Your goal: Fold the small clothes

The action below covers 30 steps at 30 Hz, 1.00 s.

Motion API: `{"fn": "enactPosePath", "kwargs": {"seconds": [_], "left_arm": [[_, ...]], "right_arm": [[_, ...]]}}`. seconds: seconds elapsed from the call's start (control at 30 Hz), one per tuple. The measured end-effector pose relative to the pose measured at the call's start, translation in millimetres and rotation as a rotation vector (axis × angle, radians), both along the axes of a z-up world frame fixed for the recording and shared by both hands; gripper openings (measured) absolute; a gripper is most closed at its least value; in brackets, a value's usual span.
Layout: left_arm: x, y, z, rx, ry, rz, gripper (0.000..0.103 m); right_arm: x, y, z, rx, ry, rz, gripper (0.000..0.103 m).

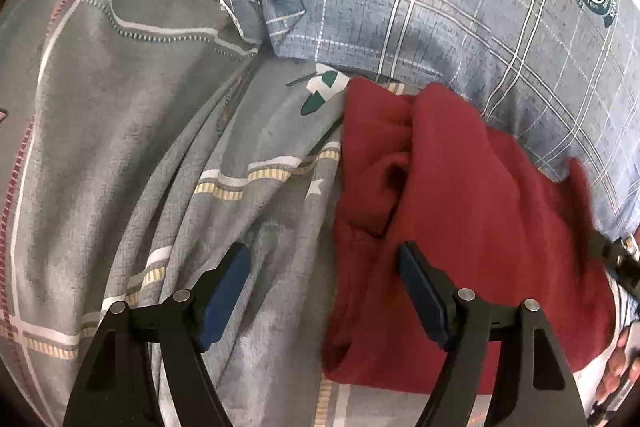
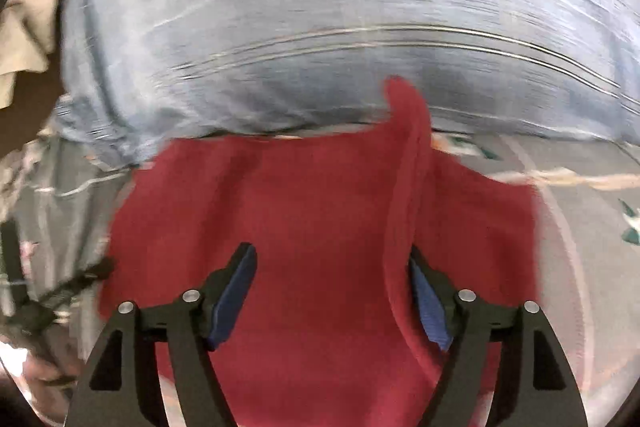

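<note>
The red garment (image 1: 460,227) is lying rumpled on the grey patterned bedsheet (image 1: 140,131), just below the blue plaid pillow (image 1: 460,7). Both the left gripper (image 1: 324,291) and right gripper (image 2: 332,295) are hovering wide, empty. Judged: flattening stage; next, pinching the upstanding ridge. Open sheet is lying left of the garment.

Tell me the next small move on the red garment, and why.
Probably close the right gripper on the raised ridge of the red garment beside its right-hand finger. Both grippers are open and hold nothing, the left gripper straddles the garment's edge on the grey bedsheet, and the cloth lies crumpled, not yet flat enough to fold.
</note>
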<state>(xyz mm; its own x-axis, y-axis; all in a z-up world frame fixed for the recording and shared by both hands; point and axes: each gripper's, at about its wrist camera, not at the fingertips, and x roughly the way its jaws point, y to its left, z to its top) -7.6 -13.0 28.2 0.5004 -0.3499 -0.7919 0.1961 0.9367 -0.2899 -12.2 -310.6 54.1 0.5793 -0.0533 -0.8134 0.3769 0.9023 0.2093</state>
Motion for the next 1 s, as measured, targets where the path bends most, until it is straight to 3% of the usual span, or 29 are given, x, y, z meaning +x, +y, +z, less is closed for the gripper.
{"fn": "enactPosePath", "kwargs": {"seconds": [0.2,0.37,0.47,0.7,0.8,0.9,1.0], "left_arm": [[8.2,3.8,-3.1,-0.025,0.016,-0.005,0.077],[13.6,1.7,-5.7,-0.024,0.035,-0.006,0.076],[13.7,-0.6,-4.3,-0.014,0.022,-0.011,0.076],[11.7,-0.7,-4.2,-0.019,0.018,-0.009,0.076],[12.1,-0.7,-6.8,-0.015,0.025,-0.007,0.076],[13.2,0.3,-7.4,-0.026,0.034,-0.005,0.076],[13.5,-0.3,-6.8,-0.023,0.031,-0.006,0.076]], "right_arm": [[56.5,50.1,4.4,-0.018,0.014,0.132,0.077],[60.7,58.9,2.8,-0.152,0.026,0.133,0.077],[37.6,30.5,-4.9,-0.2,0.061,0.06,0.077],[-45.5,-37.8,-2.7,-0.172,0.029,-0.132,0.077],[-55.2,-52.4,-10.2,-0.152,0.048,-0.11,0.074],[-70.1,-86.5,-31.8,-0.117,0.128,-0.228,0.073],[-83.4,-96.0,-26.7,-0.064,0.08,-0.279,0.074]]}}
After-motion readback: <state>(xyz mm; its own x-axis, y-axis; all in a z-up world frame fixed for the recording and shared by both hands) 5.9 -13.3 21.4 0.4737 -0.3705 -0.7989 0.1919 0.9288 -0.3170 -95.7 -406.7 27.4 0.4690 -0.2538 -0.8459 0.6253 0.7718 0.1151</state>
